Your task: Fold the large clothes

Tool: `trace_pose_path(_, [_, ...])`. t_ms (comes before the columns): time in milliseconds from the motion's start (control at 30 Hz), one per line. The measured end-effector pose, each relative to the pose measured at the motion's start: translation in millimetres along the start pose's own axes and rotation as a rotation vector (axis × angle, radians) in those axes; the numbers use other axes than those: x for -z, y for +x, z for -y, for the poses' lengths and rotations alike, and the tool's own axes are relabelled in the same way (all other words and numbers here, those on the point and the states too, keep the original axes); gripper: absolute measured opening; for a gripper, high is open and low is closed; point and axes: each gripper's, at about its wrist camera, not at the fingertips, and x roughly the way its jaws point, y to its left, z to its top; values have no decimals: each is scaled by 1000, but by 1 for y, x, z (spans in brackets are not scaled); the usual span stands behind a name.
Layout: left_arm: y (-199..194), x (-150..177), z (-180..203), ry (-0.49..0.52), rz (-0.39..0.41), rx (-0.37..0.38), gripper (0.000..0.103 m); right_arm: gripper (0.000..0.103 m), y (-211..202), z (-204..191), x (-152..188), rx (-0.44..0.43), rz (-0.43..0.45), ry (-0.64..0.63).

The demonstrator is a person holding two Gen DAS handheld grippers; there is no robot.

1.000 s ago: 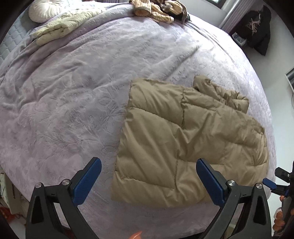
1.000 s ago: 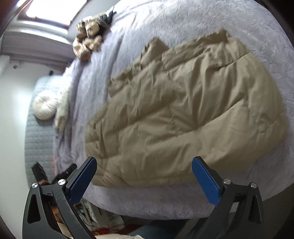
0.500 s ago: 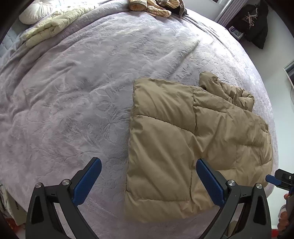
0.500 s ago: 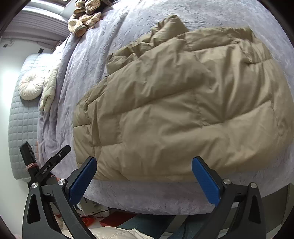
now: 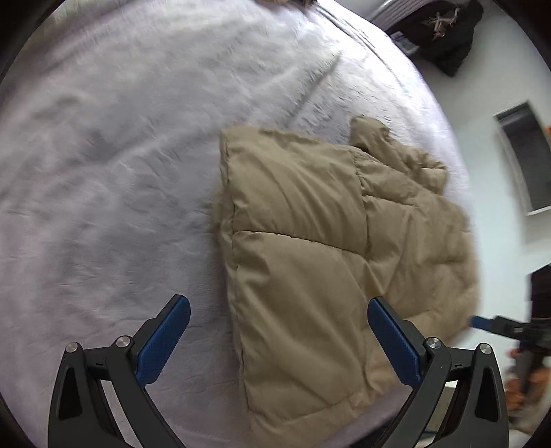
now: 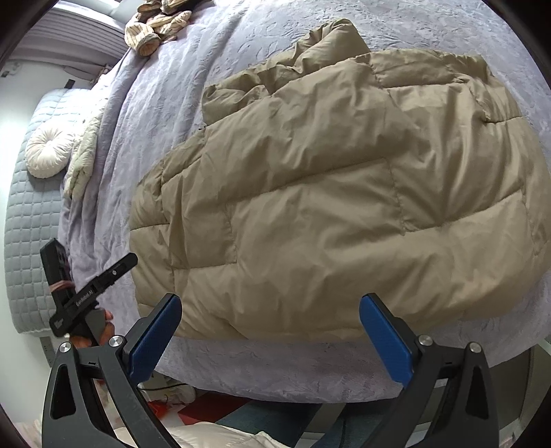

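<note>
A tan puffer jacket (image 5: 330, 248) lies folded flat on the lilac bedspread (image 5: 113, 165) near the bed's front edge; in the right wrist view the same jacket (image 6: 344, 193) fills most of the frame. My left gripper (image 5: 279, 331) hovers open above the jacket's near left edge, nothing between its blue pads. My right gripper (image 6: 270, 325) is open too, poised over the jacket's near hem at the bed edge. The other gripper shows in each view: a blurred one at far right (image 5: 502, 325), and one in a hand at left (image 6: 93, 293).
A striped garment (image 6: 155, 24) lies at the far side of the bed. A round cream cushion (image 6: 46, 155) and a pale folded cloth (image 6: 84, 155) rest near the grey quilted headboard (image 6: 27, 220). A dark garment (image 5: 444, 34) hangs on the wall beyond the bed.
Both grippers have moved closer to the jacket, which now looks larger in both views. The left view has swung toward the jacket and is blurred. The jacket itself lies unchanged.
</note>
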Motion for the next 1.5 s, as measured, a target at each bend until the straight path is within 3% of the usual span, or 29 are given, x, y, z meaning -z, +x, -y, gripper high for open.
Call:
trace_pose_path(167, [34, -10, -26, 6, -128, 152, 103, 103, 3, 6, 3, 16, -10, 15])
trace_pose_path(333, [70, -15, -25, -17, -228, 301, 103, 103, 11, 8, 8, 26, -35, 15])
trace_pose_path(533, [99, -14, 4, 18, -270, 322, 102, 103, 21, 3, 7, 17, -52, 4])
trace_pose_path(567, [97, -13, 6, 21, -264, 314, 95, 103, 21, 2, 5, 13, -50, 0])
trace_pose_path(633, [95, -11, 11, 26, -251, 340, 51, 103, 23, -1, 2, 8, -46, -7])
trace_pose_path(700, [87, -9, 11, 4, -230, 394, 37, 103, 23, -5, -2, 4, -37, -13])
trace_pose_path(833, [67, -2, 22, 13, -193, 406, 31, 103, 13, -9, -10, 22, 27, -38])
trace_pose_path(867, [61, 0, 28, 22, -181, 408, 31, 100, 9, -9, -12, 36, 52, -44])
trace_pose_path(933, [52, 2, 36, 27, -170, 410, 31, 72, 2, -6, -16, 59, 109, -59])
trace_pose_path(967, [48, 3, 40, 26, -167, 411, 31, 36, 1, -4, -18, 70, 123, -71])
trace_pose_path(1000, [44, 4, 45, 24, -162, 413, 31, 16, 3, -1, -19, 82, 130, -82])
trace_pose_path(1167, [14, 8, 88, 62, -131, 405, 31, 11, 25, 20, -35, 89, 162, -105])
trace_pose_path(1333, [-14, 14, 159, 132, -93, 388, 31, 10, 56, 41, -59, 2, 152, -61])
trace_pose_path(1500, [-7, 22, 251, 260, -93, 276, 31, 7, 78, 56, -71, -92, 111, -26])
